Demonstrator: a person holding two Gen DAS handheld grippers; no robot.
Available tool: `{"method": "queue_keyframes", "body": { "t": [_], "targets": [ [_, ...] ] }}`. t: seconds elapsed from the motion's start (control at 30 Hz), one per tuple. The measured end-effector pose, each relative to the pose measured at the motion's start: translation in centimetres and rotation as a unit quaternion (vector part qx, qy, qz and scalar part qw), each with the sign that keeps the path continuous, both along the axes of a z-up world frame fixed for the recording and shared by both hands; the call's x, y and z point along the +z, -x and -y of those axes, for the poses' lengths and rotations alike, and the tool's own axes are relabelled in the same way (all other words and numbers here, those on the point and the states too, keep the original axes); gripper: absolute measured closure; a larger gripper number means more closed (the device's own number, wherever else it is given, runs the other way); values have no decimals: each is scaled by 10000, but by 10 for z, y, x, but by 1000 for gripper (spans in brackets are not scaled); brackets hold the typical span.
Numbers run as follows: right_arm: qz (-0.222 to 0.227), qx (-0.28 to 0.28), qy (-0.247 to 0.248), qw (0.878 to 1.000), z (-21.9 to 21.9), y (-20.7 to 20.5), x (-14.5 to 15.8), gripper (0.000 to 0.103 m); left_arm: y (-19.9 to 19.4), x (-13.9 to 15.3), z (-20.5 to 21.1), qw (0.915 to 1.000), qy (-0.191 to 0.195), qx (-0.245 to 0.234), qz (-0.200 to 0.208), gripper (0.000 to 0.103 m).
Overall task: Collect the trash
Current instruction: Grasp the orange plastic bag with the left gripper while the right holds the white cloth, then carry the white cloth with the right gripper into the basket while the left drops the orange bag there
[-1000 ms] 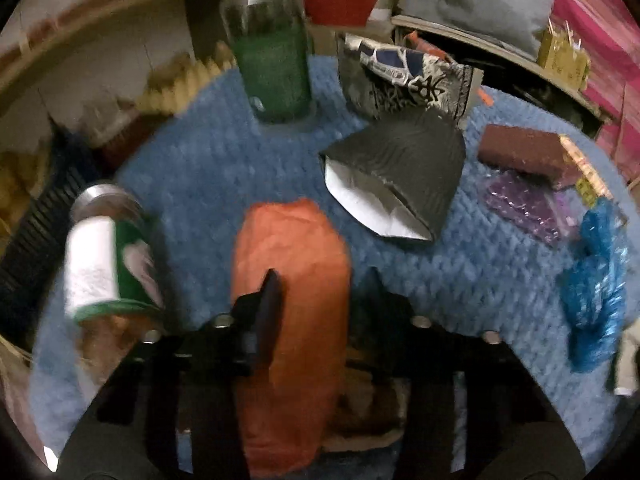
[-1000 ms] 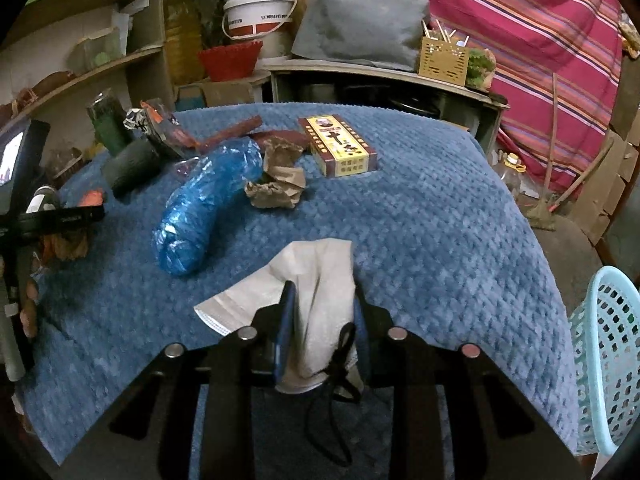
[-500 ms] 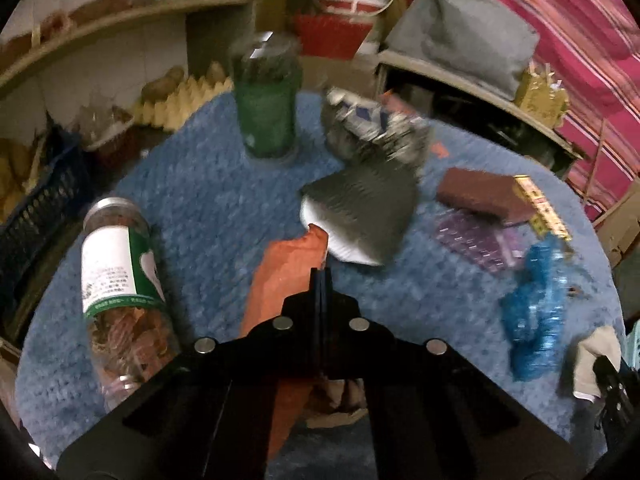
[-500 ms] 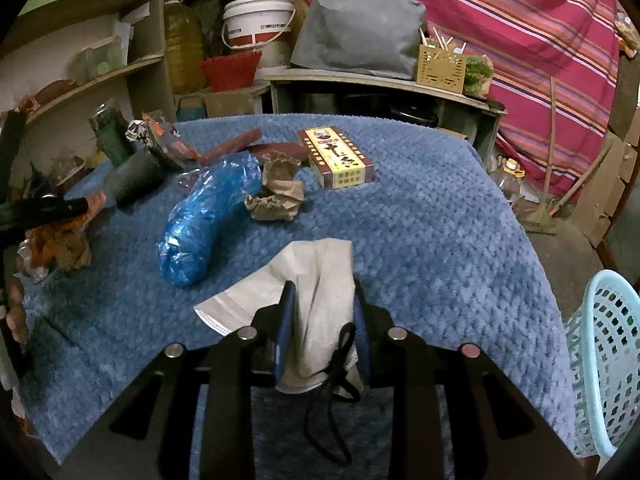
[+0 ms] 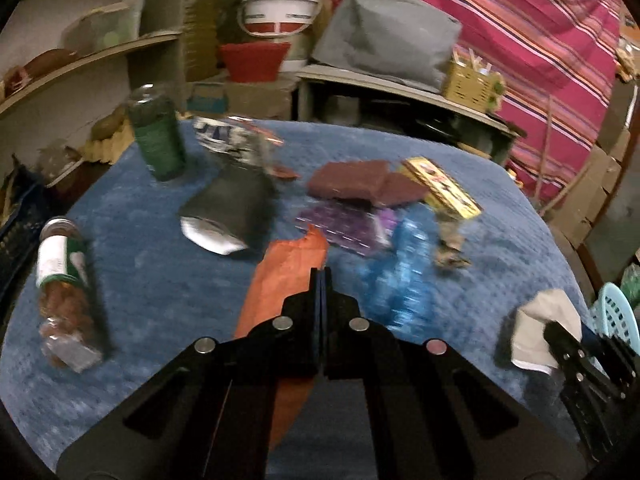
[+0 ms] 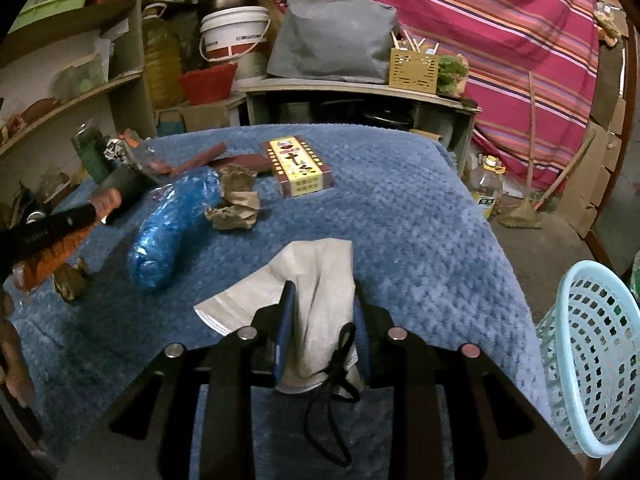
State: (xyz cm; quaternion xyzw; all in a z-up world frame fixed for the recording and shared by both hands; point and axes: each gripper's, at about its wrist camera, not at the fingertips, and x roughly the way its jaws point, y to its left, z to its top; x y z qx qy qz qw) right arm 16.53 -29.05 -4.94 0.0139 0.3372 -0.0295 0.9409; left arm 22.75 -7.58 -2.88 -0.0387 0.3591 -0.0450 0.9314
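Left wrist view: my left gripper (image 5: 320, 276) has its fingers pressed together on the orange wrapper (image 5: 286, 276), which hangs from them above the blue cloth (image 5: 160, 280). The hold is only at one edge, so I judge the wrapper may slide out if I swing fast; the picture is blurred, which suggests quick motion. Just beside the wrapper lies the blue plastic bag (image 5: 400, 280), and behind the wrapper the black pouch (image 5: 232, 208). On the far side of the cloth from the basket lies a jar (image 5: 64, 280) on its side; a careless sweep could roll it off.

In the right wrist view, my right gripper (image 6: 320, 304) pinches the beige face mask (image 6: 316, 280). Its black strap (image 6: 332, 392) hangs loose below the fingers and could catch on the gripper or on the basket rim at the drop. The light blue basket (image 6: 592, 360) stands on the floor just beside the cloth edge. If I release too early, the light mask may fall on the floor beside the basket. Crumpled brown paper (image 6: 236, 204) and a yellow box (image 6: 298, 168) are farther from the basket.
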Motion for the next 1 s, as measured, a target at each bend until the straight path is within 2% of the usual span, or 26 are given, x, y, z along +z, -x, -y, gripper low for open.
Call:
{"method": "queue_keyframes", "body": {
  "t": [0.2,0.4,0.67,0.87,1.0],
  "targets": [
    [46,-67,-25,10000,11,4,3,76,7,4,16,9997,157,-200,39,103],
    [108,-122,-75,9998,20,7,6,76,10,1,24,9993,186,-299,-114,103],
    [258,-157,-77,9995,29,16,14,76,26,18,26,9985,180,-512,122,103],
    [464,-290,-236,9982,50,27,27,75,34,36,4,9970,332,-624,314,103],
    [599,-411,-333,9968,70,34,37,75,39,46,-2,9964,303,-642,464,103]
  ]
}}
